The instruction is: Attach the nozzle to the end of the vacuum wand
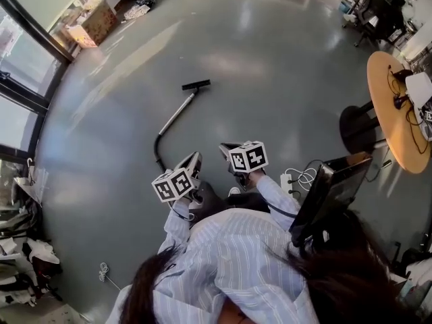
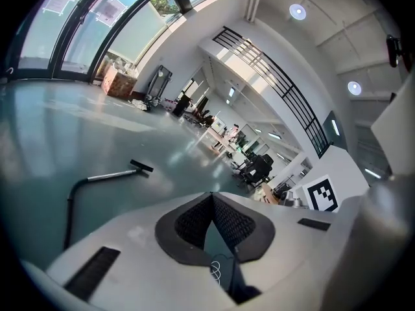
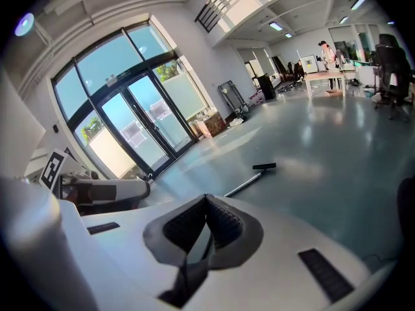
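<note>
A silver vacuum wand (image 1: 177,113) lies on the grey floor ahead of me, with a flat black nozzle (image 1: 196,85) at its far end and a black hose (image 1: 158,152) curving from its near end. The wand (image 2: 111,174) and nozzle (image 2: 141,166) show far left in the left gripper view, and the nozzle (image 3: 264,166) on the wand (image 3: 241,185) mid-frame in the right gripper view. My left gripper (image 1: 196,160) and right gripper (image 1: 226,150) are held side by side short of the hose, both shut and empty. The left gripper (image 2: 211,196) and right gripper (image 3: 207,199) show their tips meeting.
A round wooden table (image 1: 391,113) with cables and a black base stands at the right. A dark monitor-like panel (image 1: 327,191) and white cables (image 1: 300,178) lie near my right side. Boxes (image 1: 91,24) sit by the glass doors (image 3: 139,131) at the left. Desks and office chairs (image 2: 256,168) stand far off.
</note>
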The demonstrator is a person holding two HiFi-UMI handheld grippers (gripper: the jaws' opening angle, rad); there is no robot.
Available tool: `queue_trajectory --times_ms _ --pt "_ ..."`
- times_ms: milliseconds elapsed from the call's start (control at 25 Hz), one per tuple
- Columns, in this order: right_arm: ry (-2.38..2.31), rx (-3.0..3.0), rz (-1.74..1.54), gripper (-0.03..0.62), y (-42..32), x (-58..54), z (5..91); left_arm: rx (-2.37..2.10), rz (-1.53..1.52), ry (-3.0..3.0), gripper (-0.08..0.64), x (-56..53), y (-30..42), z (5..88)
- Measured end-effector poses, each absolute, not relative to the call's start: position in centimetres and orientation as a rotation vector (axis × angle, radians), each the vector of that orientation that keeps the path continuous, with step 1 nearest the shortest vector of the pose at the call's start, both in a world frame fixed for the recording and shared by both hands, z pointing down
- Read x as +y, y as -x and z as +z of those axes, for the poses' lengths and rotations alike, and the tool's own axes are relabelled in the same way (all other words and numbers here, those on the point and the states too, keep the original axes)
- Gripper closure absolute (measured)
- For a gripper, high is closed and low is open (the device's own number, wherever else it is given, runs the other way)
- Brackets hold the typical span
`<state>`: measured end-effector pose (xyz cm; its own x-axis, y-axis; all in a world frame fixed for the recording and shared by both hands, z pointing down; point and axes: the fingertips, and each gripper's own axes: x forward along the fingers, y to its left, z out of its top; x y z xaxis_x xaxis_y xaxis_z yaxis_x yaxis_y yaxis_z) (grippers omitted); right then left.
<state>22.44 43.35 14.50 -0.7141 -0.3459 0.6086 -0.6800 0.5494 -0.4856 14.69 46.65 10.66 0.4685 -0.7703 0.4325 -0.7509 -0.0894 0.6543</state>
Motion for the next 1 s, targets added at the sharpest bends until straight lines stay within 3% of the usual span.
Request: queue_trajectory --times_ms 1000 --pt "-0.747 -2.385 0.928 0.586 -22.6 42.4 14.2 -1.383 -0.094 -1.822 0.554 46.0 -13.8 9.7"
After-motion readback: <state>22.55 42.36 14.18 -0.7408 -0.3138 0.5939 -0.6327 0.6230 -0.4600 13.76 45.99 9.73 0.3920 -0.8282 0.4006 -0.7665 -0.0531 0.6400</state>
